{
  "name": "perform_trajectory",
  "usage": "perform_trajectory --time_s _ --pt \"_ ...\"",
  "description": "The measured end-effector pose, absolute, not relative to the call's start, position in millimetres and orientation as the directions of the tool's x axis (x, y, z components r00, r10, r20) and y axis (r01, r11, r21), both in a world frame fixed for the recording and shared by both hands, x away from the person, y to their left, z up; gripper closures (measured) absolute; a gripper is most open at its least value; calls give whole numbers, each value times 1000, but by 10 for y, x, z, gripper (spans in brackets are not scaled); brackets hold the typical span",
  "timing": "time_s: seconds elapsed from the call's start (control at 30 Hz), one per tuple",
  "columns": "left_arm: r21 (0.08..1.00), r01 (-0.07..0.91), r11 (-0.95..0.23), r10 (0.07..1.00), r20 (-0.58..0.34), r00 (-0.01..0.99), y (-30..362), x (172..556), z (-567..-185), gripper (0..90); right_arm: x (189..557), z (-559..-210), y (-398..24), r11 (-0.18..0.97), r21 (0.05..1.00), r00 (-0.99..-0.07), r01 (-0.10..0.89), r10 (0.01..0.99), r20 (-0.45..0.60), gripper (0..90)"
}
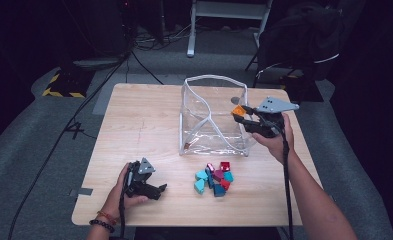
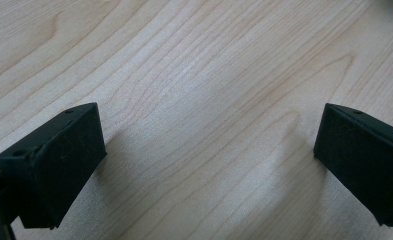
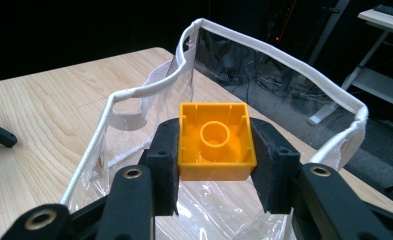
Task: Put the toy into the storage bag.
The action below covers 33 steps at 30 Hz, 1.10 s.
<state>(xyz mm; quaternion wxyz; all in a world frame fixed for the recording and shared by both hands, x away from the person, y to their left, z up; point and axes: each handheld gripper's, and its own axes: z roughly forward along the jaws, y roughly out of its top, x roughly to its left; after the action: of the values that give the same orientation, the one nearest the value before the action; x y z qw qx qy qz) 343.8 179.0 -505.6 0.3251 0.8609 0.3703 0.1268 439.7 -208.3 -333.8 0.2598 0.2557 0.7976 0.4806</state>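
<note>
The orange block [image 3: 215,141] sits clamped between the two black pads of the right gripper [image 3: 215,150], hollow underside facing the camera, held at the right-hand rim of the clear bag [image 1: 214,117]. In the right gripper view it hangs just above the bag's white-trimmed edge, with the crumpled plastic floor below and beyond it. From the high view the block [image 1: 238,111] looks to be right at the rim rather than well inside the opening.

That is where I'd worry. The bag's walls are soft and sagging, and the right rim bows inward; if the block is let go this close to the edge, it could catch the trim and tumble outside onto the table [image 1: 144,125], or the gripper could push the wall over and fold the mouth shut. The bag seems unweighted, so a nudge might also slide it.

In front of the bag lies a little heap of teal and red blocks [image 1: 215,179]. To the left of that heap, well apart from the bag, the left gripper [image 1: 154,190] rests low over bare wood, its jaws spread wide with nothing between them.
</note>
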Motion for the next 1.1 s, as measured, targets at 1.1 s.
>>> perform_trajectory --time_s 1.1 --pt "654 555 -514 720 -23 693 1790 3438 -5057 3 4432 -3483 -2048 447 868 -727 216 667 -163 449"
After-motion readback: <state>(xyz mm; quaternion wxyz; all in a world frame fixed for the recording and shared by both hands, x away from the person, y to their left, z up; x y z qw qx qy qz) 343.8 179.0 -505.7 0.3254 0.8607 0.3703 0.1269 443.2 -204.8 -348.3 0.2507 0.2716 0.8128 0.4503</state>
